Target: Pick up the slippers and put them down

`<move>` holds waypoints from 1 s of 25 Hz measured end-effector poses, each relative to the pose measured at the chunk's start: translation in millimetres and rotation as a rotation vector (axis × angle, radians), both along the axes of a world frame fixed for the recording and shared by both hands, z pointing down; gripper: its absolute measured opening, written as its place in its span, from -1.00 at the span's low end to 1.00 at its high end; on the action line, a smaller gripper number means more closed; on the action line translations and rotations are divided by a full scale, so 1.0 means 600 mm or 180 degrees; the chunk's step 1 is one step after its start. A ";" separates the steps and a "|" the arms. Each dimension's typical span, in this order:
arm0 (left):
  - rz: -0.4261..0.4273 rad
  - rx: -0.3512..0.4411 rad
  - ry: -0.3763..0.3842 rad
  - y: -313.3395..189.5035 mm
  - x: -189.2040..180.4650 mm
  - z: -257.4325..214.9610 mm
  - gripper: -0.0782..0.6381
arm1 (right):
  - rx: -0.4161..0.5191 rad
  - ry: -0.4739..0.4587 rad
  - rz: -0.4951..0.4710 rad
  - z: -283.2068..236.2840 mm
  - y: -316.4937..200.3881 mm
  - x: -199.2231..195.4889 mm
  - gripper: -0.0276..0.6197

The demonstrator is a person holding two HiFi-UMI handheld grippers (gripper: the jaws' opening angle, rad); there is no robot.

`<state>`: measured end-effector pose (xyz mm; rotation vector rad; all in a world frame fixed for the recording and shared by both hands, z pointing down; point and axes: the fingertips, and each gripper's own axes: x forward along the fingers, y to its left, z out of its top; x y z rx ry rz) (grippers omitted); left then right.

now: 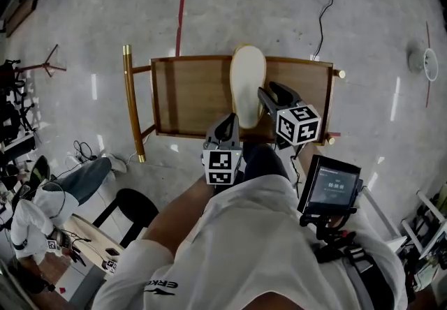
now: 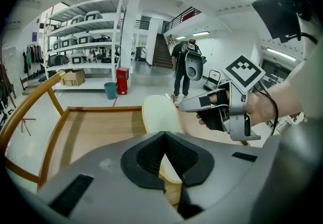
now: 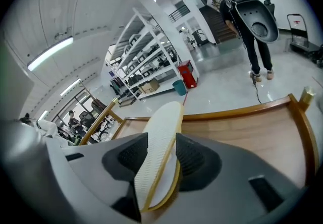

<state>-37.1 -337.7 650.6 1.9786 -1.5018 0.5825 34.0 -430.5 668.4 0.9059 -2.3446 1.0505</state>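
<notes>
Holding the slipper at its heel: left gripper, fingers closed on it. Right gripper fingers stand parted with the slipper's edge between them, no clear squeeze. Slipper is sole-up over the wooden bench, toe pointing away from the person; can't tell whether it touches the boards.

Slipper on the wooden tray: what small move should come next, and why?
Probably open the left gripper. Its jaws pinch the near end of the slipper, while the right gripper has its jaws apart around it, and the slipper seems to rest on the wooden tray already.
</notes>
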 end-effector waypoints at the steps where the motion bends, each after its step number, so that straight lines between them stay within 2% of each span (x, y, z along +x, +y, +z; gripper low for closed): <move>1: 0.0007 -0.0030 0.0004 0.002 0.002 0.005 -0.77 | -0.0037 -0.0015 -0.0038 0.005 -0.003 -0.003 -0.41; 7: 0.0064 -0.0169 0.0006 0.010 0.015 0.033 -0.77 | -0.0262 -0.0092 -0.0260 0.034 -0.013 -0.017 -0.13; 16: 0.0025 -0.0223 0.0025 0.001 0.008 0.049 -0.77 | -0.0420 -0.0121 -0.0612 0.052 -0.043 -0.048 -0.07; 25: -0.0111 -0.0216 0.0072 -0.005 -0.019 0.049 -0.77 | -0.0827 -0.0290 -0.0743 0.080 -0.060 -0.076 -0.02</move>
